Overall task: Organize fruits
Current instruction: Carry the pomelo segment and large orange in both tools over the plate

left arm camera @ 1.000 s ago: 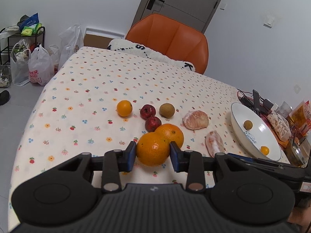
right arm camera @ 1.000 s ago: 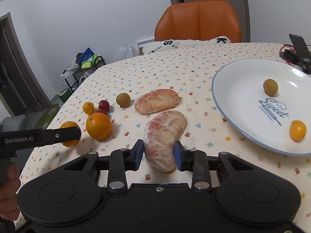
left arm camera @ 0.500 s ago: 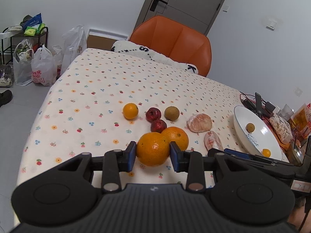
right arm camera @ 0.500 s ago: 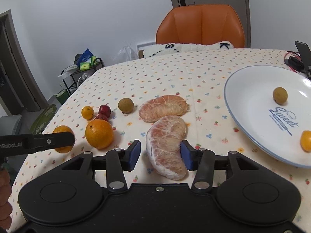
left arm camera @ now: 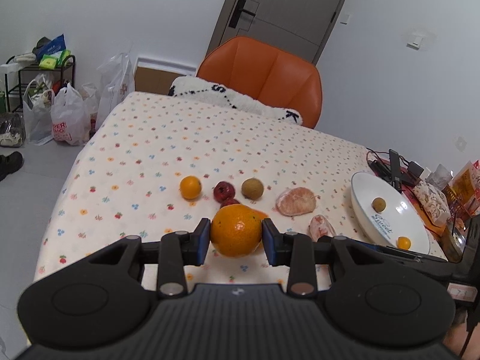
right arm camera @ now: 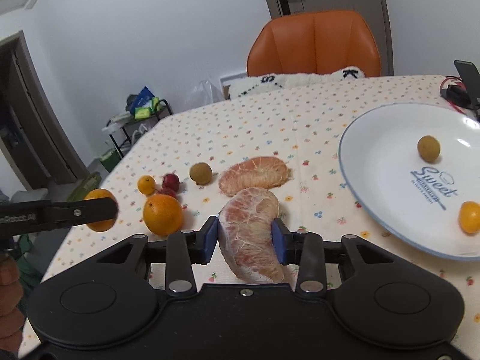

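A large orange (left arm camera: 236,230) sits clamped between the left gripper's (left arm camera: 236,237) blue pads, lifted off the table. The right gripper (right arm camera: 245,237) is closed on a peeled pomelo segment (right arm camera: 252,234). To its right, a white plate (right arm camera: 375,186) holds a longan (right arm camera: 428,148) and a kumquat (right arm camera: 469,216).

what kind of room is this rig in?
Probably a home dining area: a table under a floral tablecloth, an orange chair pulled up to it, and shopping bags on the floor by a storage rack.

Orange chair (left arm camera: 264,75), grey door (left arm camera: 288,9), shopping bags (left arm camera: 64,120).
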Demonstrator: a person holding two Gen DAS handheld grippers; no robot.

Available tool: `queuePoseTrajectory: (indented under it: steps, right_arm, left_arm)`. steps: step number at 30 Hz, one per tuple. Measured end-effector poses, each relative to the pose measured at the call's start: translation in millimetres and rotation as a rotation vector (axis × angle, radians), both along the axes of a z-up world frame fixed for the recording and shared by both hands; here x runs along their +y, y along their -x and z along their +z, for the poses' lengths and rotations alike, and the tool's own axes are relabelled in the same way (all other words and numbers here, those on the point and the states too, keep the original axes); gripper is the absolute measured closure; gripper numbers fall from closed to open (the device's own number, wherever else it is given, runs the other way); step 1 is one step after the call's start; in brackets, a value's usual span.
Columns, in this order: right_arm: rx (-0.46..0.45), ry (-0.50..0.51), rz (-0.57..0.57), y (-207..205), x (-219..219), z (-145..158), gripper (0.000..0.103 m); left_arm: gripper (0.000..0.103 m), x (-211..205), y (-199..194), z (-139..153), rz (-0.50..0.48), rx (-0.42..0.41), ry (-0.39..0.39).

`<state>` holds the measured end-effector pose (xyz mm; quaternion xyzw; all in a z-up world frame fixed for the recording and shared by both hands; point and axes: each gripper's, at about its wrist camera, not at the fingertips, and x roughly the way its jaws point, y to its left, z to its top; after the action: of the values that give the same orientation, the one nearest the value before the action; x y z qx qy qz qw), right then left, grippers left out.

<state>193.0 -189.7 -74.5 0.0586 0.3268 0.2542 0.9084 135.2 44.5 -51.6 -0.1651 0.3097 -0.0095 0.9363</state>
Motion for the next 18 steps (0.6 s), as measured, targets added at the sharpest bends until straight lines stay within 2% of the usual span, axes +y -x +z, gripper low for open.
queuePoseTrajectory:
  steps: [18]
  right_arm:
    - [-0.081,-0.055,-0.066,-0.7,-53.7,30.3,0.067]
  left_arm:
    - [0.068,-57.7,-19.5,24.6,-0.07,-0.043,-0.035]
